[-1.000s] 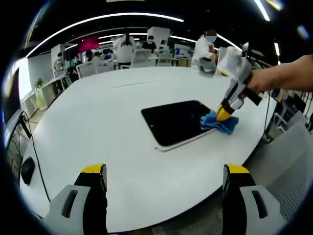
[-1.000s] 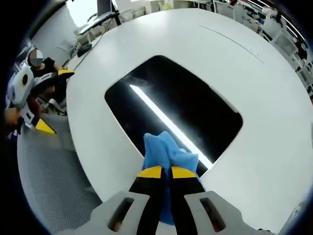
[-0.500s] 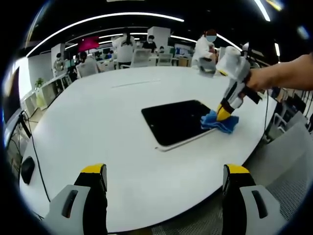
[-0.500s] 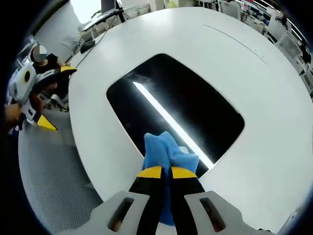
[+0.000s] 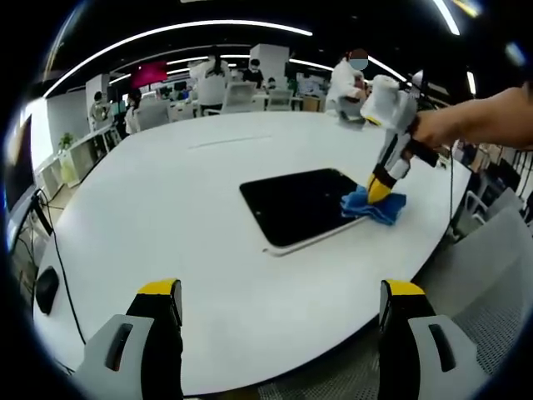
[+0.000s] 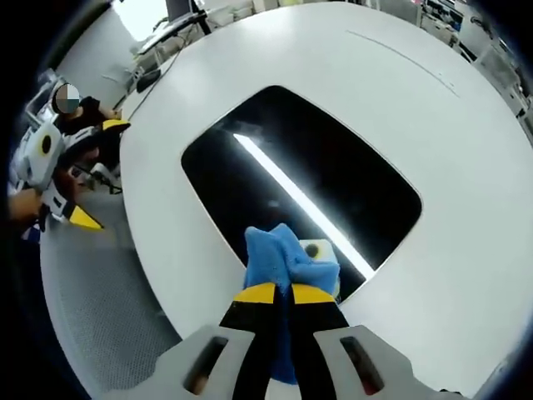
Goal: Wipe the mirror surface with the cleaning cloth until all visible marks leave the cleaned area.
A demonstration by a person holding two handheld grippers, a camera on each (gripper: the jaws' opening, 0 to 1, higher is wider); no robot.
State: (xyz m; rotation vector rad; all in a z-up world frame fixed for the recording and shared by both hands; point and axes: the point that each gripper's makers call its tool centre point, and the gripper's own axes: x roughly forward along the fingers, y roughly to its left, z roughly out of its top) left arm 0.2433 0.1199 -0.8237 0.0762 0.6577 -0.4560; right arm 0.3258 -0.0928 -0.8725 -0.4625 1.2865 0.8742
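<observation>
A dark rectangular mirror [image 5: 293,206] [image 6: 308,179] lies flat on the white round table [image 5: 166,208]; it reflects a ceiling light strip. A blue cleaning cloth [image 5: 374,208] [image 6: 281,262] rests on the mirror's near right corner. My right gripper [image 6: 282,292] is shut on the cloth and presses it onto that corner; in the left gripper view the right gripper [image 5: 379,188] stands tilted over the cloth, held by a hand. My left gripper [image 5: 281,287] is open, hanging above the table's near edge with nothing between its fingers; it shows as the left gripper [image 6: 67,175] at the left of the right gripper view.
Office desks, chairs and several people [image 5: 348,82] fill the background beyond the table. A dark cable and mouse [image 5: 47,287] lie at the table's left edge. Grey mesh chairs [image 5: 491,275] [image 6: 92,308] stand close to the table's edge.
The right gripper has shifted slightly with the cloth along the mirror's corner. The left gripper has stayed still.
</observation>
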